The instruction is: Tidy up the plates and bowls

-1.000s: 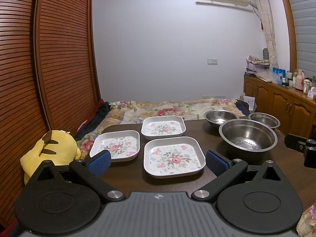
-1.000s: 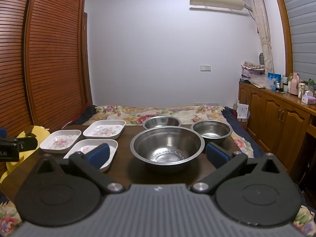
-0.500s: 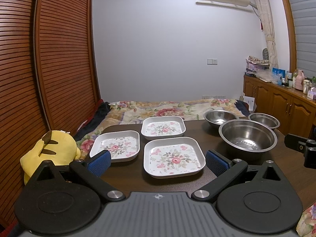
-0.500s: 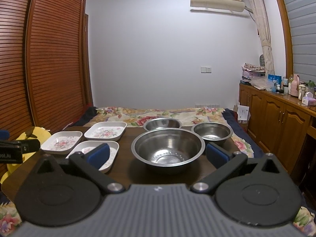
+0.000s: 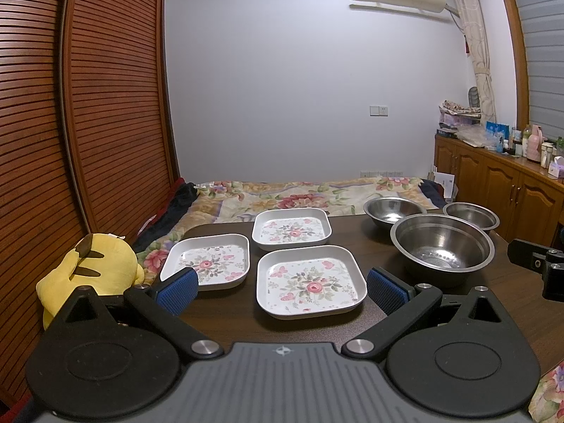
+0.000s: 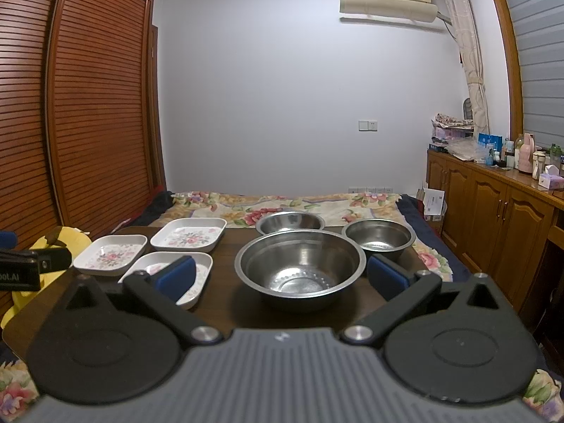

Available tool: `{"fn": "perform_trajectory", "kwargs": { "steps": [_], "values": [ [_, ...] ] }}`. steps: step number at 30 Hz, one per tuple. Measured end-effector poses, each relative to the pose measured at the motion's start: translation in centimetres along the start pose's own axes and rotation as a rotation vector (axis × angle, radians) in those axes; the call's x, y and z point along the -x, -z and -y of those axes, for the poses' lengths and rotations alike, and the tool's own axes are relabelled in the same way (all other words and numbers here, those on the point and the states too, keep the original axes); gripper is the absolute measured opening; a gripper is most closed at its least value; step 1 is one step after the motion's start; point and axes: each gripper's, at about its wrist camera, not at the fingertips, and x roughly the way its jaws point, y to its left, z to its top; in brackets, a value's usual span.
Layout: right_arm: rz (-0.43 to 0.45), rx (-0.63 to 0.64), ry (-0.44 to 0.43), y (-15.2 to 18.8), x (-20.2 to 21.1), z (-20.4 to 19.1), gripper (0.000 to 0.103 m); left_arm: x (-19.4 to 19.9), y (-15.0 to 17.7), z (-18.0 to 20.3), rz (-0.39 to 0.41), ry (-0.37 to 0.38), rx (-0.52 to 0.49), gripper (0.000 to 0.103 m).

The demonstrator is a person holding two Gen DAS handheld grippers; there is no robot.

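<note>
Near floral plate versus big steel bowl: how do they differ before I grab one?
The near floral plate is square, white and shallow; the big steel bowl is round, bare metal and deep. The plate is framed by the open left gripper, the bowl by the open right gripper. Both sit upright, empty and unstacked on the table.

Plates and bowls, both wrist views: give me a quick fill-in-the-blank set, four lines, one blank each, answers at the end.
1. The table holds ____ floral plates.
2. The steel bowls number ____.
3. The largest bowl stands ____ to the camera of the bowls.
4. Both the left hand-held gripper and the right hand-held gripper have their jaws ____, holding nothing.

Missing words: three; three; nearest; open
</note>
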Motion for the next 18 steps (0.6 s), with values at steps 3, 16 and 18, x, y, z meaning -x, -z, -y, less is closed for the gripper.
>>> {"fn": "perform_trajectory", "kwargs": {
  "steps": [3,16,18],
  "values": [
    [0.0,0.001,-0.001,-0.01,-0.01,0.0,0.103,0.0,0.01,0.01,0.0,0.0,0.0,0.103],
    [0.001,0.0,-0.005,-0.16,0.02,-0.24,0.103,-0.02,0.07,0.06,0.0,0.001,0.0,0.103],
    [0.001,0.0,-0.004,-0.15,0.06,-0.21,0.103,-0.03,0.08,0.06,-0.001,0.0,0.0,0.103]
  ]
}}
